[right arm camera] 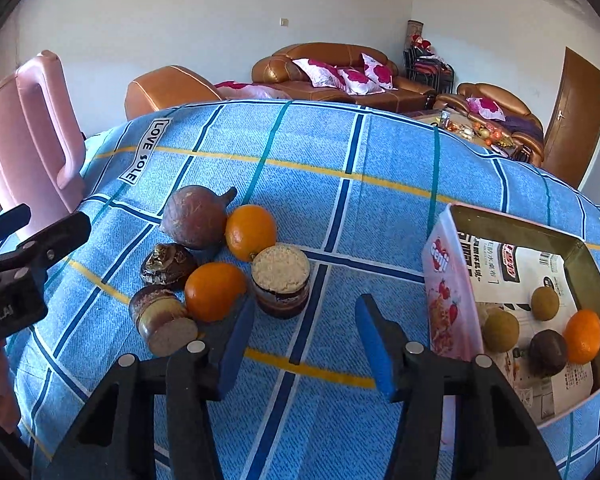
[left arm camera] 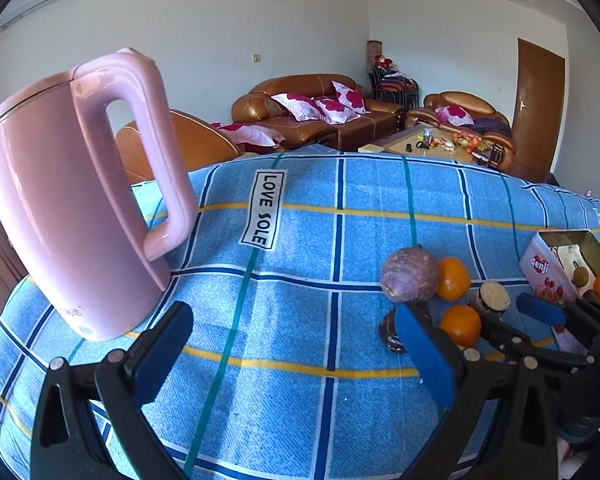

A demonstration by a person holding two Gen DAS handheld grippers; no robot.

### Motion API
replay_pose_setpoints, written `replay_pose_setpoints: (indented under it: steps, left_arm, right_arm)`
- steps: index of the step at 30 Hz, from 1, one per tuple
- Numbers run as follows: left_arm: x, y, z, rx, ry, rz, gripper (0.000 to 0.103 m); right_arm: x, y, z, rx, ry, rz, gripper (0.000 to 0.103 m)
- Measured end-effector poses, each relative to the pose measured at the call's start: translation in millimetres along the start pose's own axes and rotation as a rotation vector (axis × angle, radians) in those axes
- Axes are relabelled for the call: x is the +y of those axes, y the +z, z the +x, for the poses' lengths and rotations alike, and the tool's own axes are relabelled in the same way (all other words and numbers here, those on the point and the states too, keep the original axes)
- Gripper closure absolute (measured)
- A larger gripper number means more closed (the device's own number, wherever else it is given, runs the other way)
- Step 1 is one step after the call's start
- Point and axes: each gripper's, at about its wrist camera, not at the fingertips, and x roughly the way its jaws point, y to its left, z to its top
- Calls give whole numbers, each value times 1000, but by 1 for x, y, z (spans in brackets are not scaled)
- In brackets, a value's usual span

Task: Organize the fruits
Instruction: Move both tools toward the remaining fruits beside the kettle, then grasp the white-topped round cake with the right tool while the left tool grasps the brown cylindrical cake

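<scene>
A pile of fruit lies on the blue checked cloth (right arm camera: pixel 340 152): a brown round fruit with a stem (right arm camera: pixel 194 216), two oranges (right arm camera: pixel 251 232) (right arm camera: pixel 215 291), a dark cut piece with a pale face (right arm camera: pixel 282 280) and two more dark pieces (right arm camera: pixel 167 264) (right arm camera: pixel 164 320). To the right, the open pink tin (right arm camera: pixel 452 292) holds two green-brown fruits (right arm camera: pixel 500 330), a dark one (right arm camera: pixel 547 352) and an orange (right arm camera: pixel 583 336). My right gripper (right arm camera: pixel 306 312) stands open between pile and tin, nothing between its pads. My left gripper (left arm camera: pixel 292 336) is wide open and empty, left of the pile (left arm camera: pixel 410 276).
A tall pink kettle (left arm camera: pixel 72 208) stands on the cloth at the left, close to my left gripper. The table's far edge drops off toward brown sofas (left arm camera: pixel 320 108) and a low table (left arm camera: pixel 432 140). A wooden door (left arm camera: pixel 538 108) is at the right.
</scene>
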Motion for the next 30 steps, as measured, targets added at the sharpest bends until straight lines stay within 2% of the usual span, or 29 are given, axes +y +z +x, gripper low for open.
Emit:
replay_pose_setpoints:
  steps: [5,6,8,11,13,16,19,22,26,30]
  left_arm:
    - [-9,0,-3,-4,-26,78,0]
    - [-12,-1,-3,0,-40,96,0]
    - [-16,-2,-4,13,-101,127,0]
    - [-24,-4,-6,28,-179,166,0]
    - [-29,-6,-7,31,-215,191,0]
    - [-37,-9,-6,52,-263,211,2]
    - [-43,-11,-5,82,-328,197,7]
    - [-51,-13,-4,118,-410,181,16]
    - [-65,-18,3,140,-385,203,33]
    - [-69,-24,18,198,-394,189,40]
  right_arm:
    - [-1,11,15,30,32,21,49]
    - [-3,11,18,45,52,34,58]
    - [-2,11,20,57,68,34,66]
    - [1,9,17,55,68,20,67]
    - [-2,6,9,34,85,44,67]
    - [-10,-1,-14,-55,105,83,67]
    - [-11,-9,-32,-111,85,74,67]
    - [-15,-15,-45,-144,73,80,67]
    - [-21,-17,-47,-145,71,103,67]
    - [-28,-18,-42,-132,83,135,67]
